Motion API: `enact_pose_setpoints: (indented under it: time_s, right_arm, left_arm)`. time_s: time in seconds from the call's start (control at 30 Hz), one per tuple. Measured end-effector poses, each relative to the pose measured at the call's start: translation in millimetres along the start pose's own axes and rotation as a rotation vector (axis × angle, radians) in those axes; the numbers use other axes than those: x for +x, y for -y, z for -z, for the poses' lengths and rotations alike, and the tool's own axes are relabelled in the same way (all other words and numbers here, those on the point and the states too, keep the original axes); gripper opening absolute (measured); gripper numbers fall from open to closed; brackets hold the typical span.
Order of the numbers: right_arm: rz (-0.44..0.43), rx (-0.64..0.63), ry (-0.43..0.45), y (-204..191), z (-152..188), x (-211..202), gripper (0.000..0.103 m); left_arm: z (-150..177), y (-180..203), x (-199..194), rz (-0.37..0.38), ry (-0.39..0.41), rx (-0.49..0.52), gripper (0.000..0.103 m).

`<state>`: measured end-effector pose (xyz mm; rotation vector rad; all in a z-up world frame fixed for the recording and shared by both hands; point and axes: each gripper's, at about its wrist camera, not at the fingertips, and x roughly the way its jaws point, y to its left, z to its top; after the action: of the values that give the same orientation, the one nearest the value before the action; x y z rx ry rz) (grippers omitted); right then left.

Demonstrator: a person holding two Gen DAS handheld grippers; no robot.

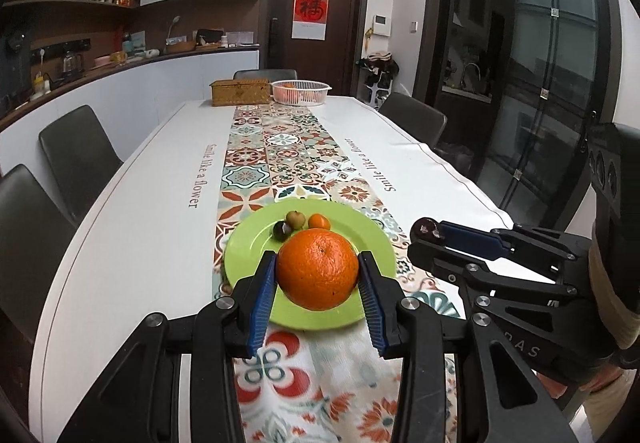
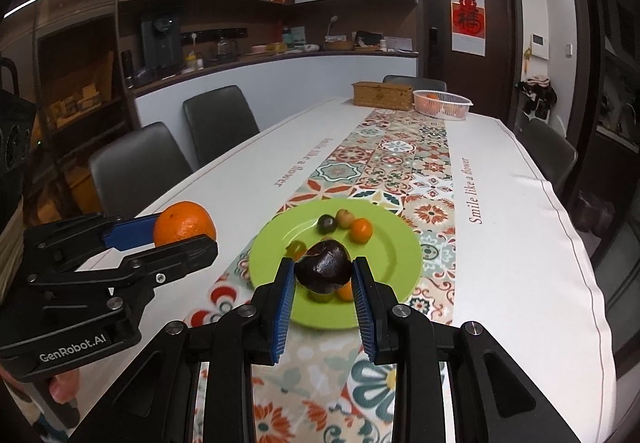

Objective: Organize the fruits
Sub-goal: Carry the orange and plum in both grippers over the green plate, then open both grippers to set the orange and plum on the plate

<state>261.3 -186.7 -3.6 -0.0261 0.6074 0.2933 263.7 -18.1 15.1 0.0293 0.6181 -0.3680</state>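
Loads of open surface (image 1: 132, 227) around; left hand-held gripper (image 1: 318, 283) pinches a big round orange (image 1: 318, 269), right hand-held gripper (image 2: 323, 283) pinches a dark glossy fruit (image 2: 324, 270), both above the lime-green round plate (image 1: 360, 239).

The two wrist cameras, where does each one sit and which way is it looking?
Left wrist: rides the left tool, looking down the long table; shows its own blue pads clamping a large round orange, the right tool alongside.
Right wrist: rides the right tool, same direction; shows its pads gripping a dark glossy fruit, the left tool and some fingers.
Shared: round green plate, white plastic basket, woven box.
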Motion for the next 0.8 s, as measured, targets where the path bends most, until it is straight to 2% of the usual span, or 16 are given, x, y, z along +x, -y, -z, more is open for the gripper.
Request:
enact_pose_setpoints:
  time_s: [0.2,0.47,0.8]
  right_arm:
    - [0.001,0.038,-0.05,16.0,-9.6,37.4,0.03]
    - [-0.021,0.115,-0.151,37.0,-19.9,96.2,0.03]
    - [0.009,0.13,-0.243,45.6,-17.8,143.7,0.03]
  left_arm:
    - [-16.1,-15.6,39.5,0.004,-0.044,0.0,0.04]
    - [-29.8,-42.6,109.0,0.059,-0.166,-0.047,0.04]
    - [-25.0,-61.1,159.8,0.051,-0.262,-0.081,0.04]
